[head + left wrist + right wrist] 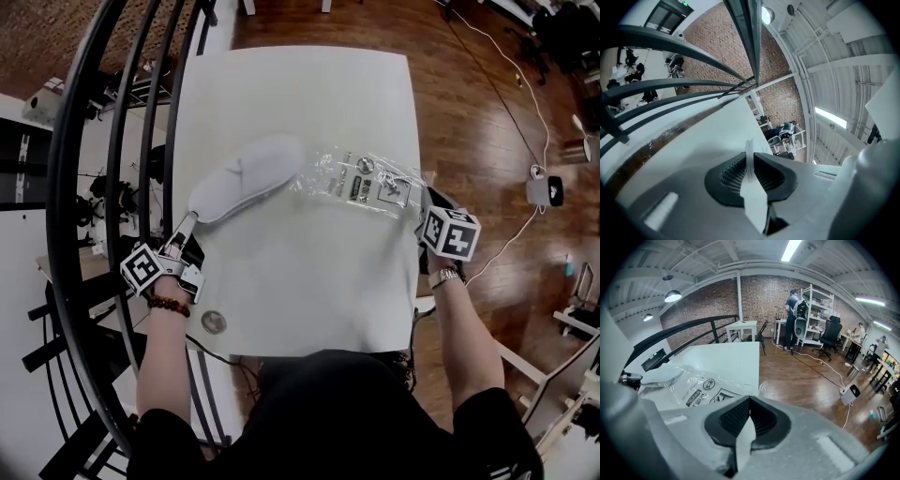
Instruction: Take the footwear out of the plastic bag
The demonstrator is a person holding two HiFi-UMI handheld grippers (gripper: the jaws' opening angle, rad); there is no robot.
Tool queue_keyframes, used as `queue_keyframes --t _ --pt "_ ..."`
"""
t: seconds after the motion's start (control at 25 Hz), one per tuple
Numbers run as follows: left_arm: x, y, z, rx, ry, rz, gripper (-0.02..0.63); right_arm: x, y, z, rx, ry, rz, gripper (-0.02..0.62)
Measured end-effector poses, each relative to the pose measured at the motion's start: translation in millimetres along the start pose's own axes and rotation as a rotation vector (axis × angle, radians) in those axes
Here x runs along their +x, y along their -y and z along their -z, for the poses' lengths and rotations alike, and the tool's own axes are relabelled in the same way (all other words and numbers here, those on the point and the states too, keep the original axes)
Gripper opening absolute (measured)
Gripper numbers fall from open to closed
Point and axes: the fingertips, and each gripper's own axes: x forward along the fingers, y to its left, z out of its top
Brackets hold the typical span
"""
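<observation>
White slipper lies on the desk, toe touching the clear plastic bag. The left tool clamps the slipper's heel edge; the right tool, jaws together, pinches the bag's opposite end.

The slipper looked like soft, matt white cloth. The plastic bag to its right was clear, glossy film, crinkled and catching light. The table was smooth, matt white. The floor at upper right was glossy brown wood. In the right gripper view the pads were black, ribbed and matt, and the far wall was rough brick.
</observation>
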Motion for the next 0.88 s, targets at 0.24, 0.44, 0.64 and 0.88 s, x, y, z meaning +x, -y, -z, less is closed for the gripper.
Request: queue_keyframes --t 0.24,0.44,0.64,0.88 --pt "-11 -7 -3 -0.029 0.066 -0.003 0.071 -4 7 4 0.049 0.001 0.038 -0.006" --pt "-24 -15 7 -0.002 0.066 -0.044 0.074 -9 5 10 0.065 0.0 0.037 -0.006" --pt "-28 -21 15 0.04 0.048 -0.126 0.168 -11 0 7 0.044 0.008 0.019 -0.003" --pt "-35 -17 20 0.095 0.05 -0.196 0.238 -17 -6 5 -0.004 0.019 -0.024 0.077"
